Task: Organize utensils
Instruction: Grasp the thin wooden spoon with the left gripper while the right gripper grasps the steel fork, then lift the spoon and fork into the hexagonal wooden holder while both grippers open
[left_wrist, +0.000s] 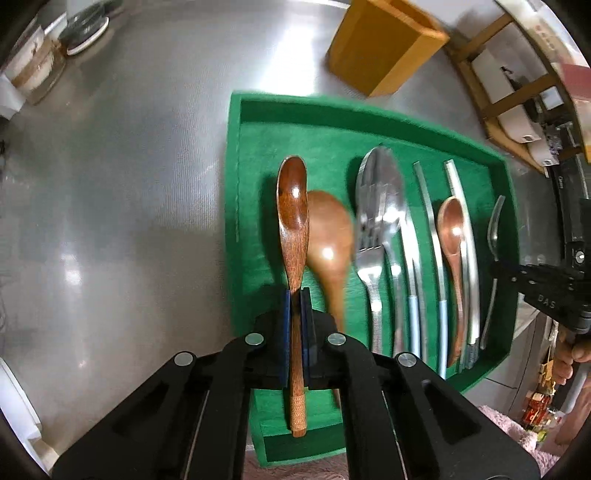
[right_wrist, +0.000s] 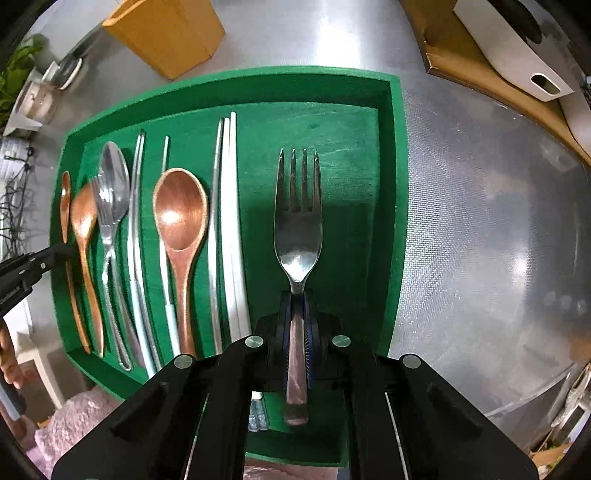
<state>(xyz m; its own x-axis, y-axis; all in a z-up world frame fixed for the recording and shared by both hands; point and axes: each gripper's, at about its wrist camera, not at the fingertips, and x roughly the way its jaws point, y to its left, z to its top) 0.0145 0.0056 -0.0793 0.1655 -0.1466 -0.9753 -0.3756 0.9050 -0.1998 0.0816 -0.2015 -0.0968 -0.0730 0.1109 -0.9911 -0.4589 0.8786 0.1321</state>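
Green felt-lined tray (right_wrist: 399, 184) sits on a brushed-metal counter (left_wrist: 129, 184) w/ utensils laid in rows, handles toward me. From my remote seat I see both grippers pinching a piece each, pointing down over the tray.

L gripper (left_wrist: 294, 295): pads pressed together on the neck of a dark wooden spoon (left_wrist: 292, 206), bowl pointing away, wrapped handle end sticking back past the jaws. It's at the tray's left side. Just beside it lies a lighter wooden spoon (left_wrist: 328, 251), blurred.

R gripper (right_wrist: 297, 299): pads clamped on the handle of a steel fork (right_wrist: 298, 221), tines pointing to the tray's far wall, brownish handle end showing behind the jaws. Fork is over the bare right part of the tray; I can't tell if it touches the felt.

Btwn the two, in the right wrist view: white chopsticks (right_wrist: 232, 221) just left of the fork, then a round wooden spoon (right_wrist: 181, 218), a single metal chopstick w/ pale-blue grip (right_wrist: 167, 266), another metal pair (right_wrist: 136, 221), and a steel spoon (right_wrist: 115, 184) w/ a second fork (right_wrist: 105, 210) lying on top of it.

Beyond the tray stands a yellow-brown wooden holder (right_wrist: 173, 33), upright, apart from the tray's far edge. Cardboard box (right_wrist: 480, 74) at far right; jars (left_wrist: 37, 74) at far left of the counter.
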